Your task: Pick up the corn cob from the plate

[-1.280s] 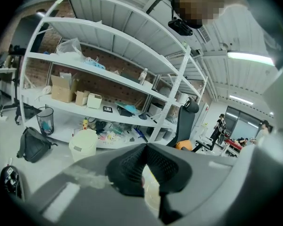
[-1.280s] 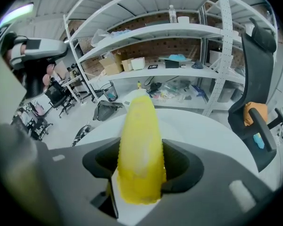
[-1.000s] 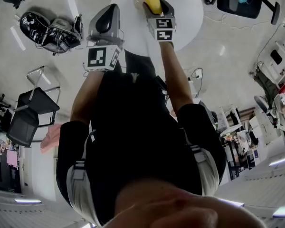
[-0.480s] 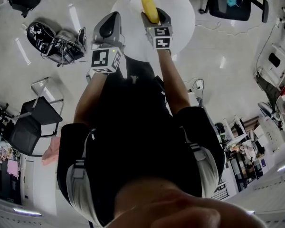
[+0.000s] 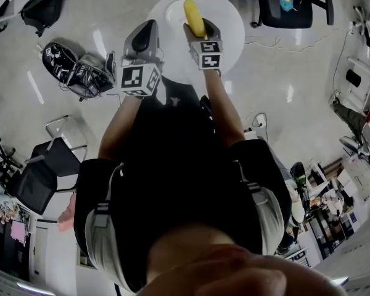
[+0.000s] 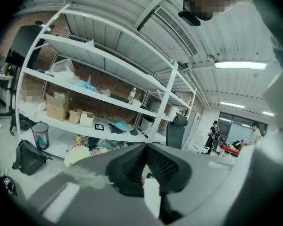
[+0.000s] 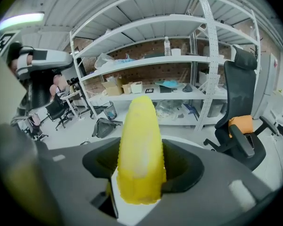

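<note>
At twelve o'clock, the right tongs [image 5: 198, 27] clamp the corn cob [image 5: 193, 16], now lifted clear above the plate [image 5: 173, 12]; pickup looks done. At eleven, the left tongs [image 5: 149, 28] have risen alongside, closed, empty.

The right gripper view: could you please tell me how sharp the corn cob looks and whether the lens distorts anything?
Right gripper view: the corn cob is slightly soft, with a pale washed-out patch; the shelves behind look sharper but bowed by the wide lens; corners black.
</note>
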Motion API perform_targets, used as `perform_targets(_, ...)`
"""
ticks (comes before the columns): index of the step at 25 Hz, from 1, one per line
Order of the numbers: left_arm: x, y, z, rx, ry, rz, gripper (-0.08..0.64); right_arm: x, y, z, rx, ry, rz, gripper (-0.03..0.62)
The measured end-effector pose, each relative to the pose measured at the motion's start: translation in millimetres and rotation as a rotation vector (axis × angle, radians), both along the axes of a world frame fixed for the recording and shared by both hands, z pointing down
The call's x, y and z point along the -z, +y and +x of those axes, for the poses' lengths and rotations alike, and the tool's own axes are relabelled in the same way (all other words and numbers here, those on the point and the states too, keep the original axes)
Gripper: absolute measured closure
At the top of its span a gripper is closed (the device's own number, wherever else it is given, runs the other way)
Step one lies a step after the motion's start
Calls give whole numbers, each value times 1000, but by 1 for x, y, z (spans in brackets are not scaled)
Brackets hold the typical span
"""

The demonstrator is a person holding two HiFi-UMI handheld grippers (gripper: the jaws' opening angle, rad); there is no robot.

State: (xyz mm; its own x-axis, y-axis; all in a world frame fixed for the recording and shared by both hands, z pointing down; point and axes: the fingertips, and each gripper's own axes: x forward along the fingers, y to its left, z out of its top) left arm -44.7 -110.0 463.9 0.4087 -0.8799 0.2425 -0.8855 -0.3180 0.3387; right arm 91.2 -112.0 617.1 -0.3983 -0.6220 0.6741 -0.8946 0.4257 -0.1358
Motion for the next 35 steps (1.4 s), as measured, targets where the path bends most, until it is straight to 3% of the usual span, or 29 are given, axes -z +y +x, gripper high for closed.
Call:
perform_targets(10,32,13,7,-49,-3,68,554,40,21,2,-18,-5,64,325)
perform_targets(35,70,35,7,-111,1,122,554,150,53,3,-89,-74,246,325)
